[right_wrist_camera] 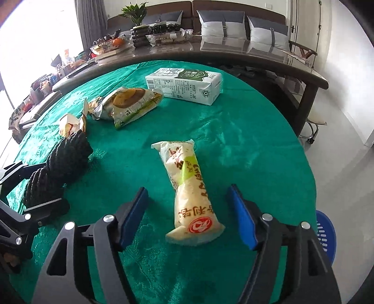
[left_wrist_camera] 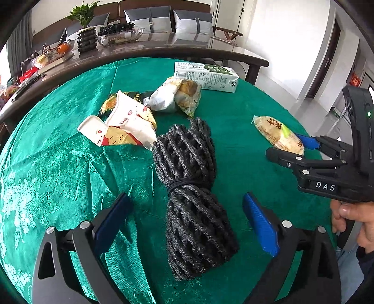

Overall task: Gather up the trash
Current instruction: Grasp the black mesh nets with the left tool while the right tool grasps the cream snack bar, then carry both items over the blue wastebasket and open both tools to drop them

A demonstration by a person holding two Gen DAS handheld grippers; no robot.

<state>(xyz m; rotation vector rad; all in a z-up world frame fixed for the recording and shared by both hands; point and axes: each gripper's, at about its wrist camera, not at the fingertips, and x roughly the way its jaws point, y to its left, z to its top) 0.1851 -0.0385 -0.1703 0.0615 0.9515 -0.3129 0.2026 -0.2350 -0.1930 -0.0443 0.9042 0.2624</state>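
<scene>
Trash lies on a round table with a green cloth. My left gripper is open, its blue pads on either side of a black foam net bundle tied at the middle; the bundle also shows in the right wrist view. My right gripper is open around the near end of a cream snack wrapper, which also shows in the left wrist view. Further back lie a milk carton, a yellow-green wrapper and crushed paper cups.
A dark long table with bowls, a potted plant and clutter stands behind the round table, with a sofa and cushions beyond. A blue perforated basket sits on the floor at the right of the table edge.
</scene>
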